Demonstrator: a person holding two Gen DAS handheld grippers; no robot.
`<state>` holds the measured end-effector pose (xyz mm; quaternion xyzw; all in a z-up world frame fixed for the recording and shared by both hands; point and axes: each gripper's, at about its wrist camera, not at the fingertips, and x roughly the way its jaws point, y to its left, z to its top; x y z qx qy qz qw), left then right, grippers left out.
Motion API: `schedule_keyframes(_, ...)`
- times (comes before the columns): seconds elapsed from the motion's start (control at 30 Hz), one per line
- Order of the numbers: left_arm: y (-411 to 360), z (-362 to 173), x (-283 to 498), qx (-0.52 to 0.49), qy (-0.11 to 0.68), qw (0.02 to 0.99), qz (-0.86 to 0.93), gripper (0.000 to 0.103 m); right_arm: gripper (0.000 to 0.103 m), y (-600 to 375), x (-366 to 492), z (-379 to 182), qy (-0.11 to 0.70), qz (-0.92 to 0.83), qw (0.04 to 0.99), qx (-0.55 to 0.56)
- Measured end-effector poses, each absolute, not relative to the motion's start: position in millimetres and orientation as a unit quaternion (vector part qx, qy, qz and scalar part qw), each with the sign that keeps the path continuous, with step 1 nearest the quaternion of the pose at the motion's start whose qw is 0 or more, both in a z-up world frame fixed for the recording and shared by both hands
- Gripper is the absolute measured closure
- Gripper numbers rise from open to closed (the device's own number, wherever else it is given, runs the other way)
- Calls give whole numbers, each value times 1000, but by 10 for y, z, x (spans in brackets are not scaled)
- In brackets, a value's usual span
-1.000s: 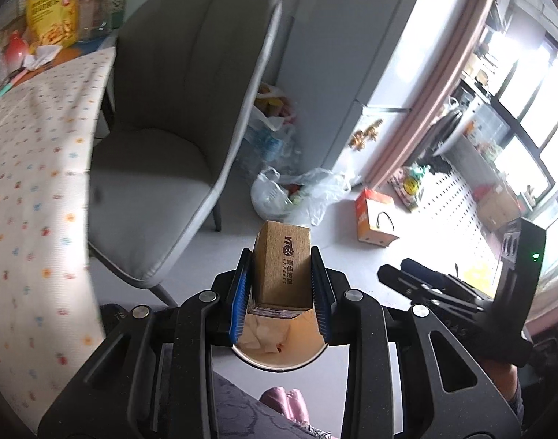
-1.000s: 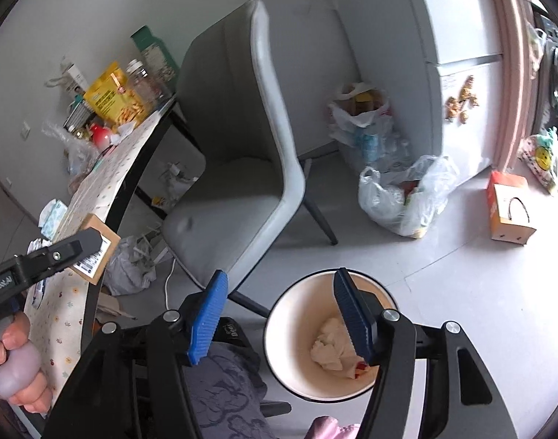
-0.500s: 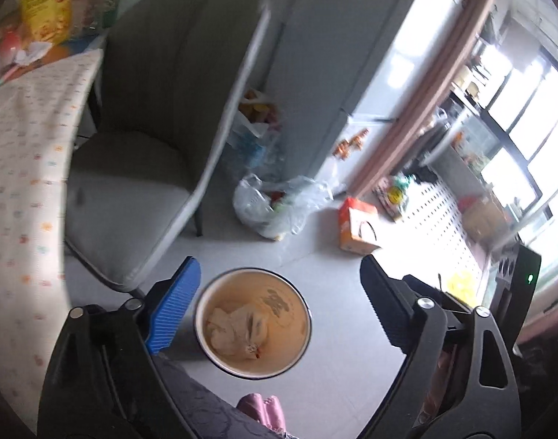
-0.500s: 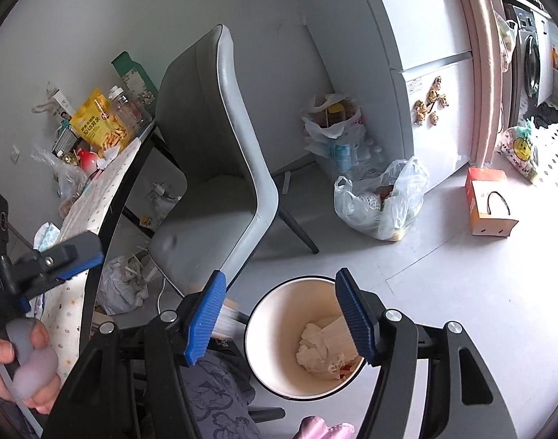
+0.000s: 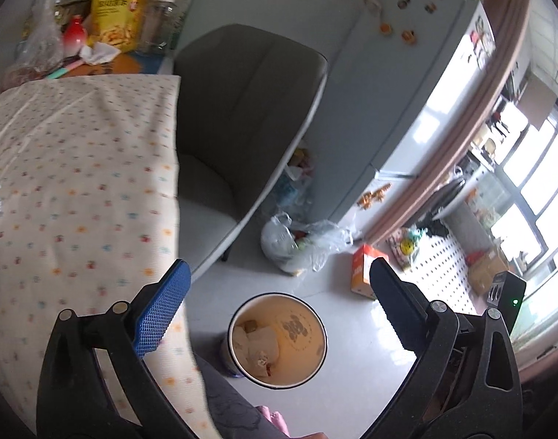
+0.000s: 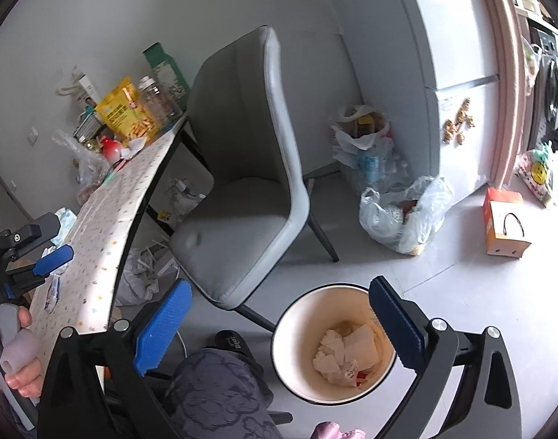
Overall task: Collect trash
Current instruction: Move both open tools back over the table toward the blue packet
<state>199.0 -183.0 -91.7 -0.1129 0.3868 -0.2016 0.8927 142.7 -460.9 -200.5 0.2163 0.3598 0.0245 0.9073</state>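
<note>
A white trash bin stands on the floor beside the table, with crumpled paper and a small brown box inside. My left gripper hangs above it by the table edge, jaws opening wide, nothing between them. In the right wrist view the bin lies under my right gripper, whose jaws are also opening and empty. The left gripper shows at far left over the table, held by a hand. A small wrapper lies on the tablecloth.
A dotted tablecloth covers the table, with snack bags and jars at its far end. A grey chair stands beside it. Plastic bags, an orange carton and a fridge lie beyond. A person's knee is beside the bin.
The left gripper let go of the small cardboard box, which dropped into the bin, then opened wide and swung up towards the table. The right gripper opened wider and rose slightly.
</note>
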Motion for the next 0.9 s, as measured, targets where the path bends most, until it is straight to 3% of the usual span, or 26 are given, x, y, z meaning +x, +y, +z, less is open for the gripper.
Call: schedule_keyframes(0.9,88,-905,1531,-218,334,914,-82,6,8,-2821,1687,-1366,362,140,915,111)
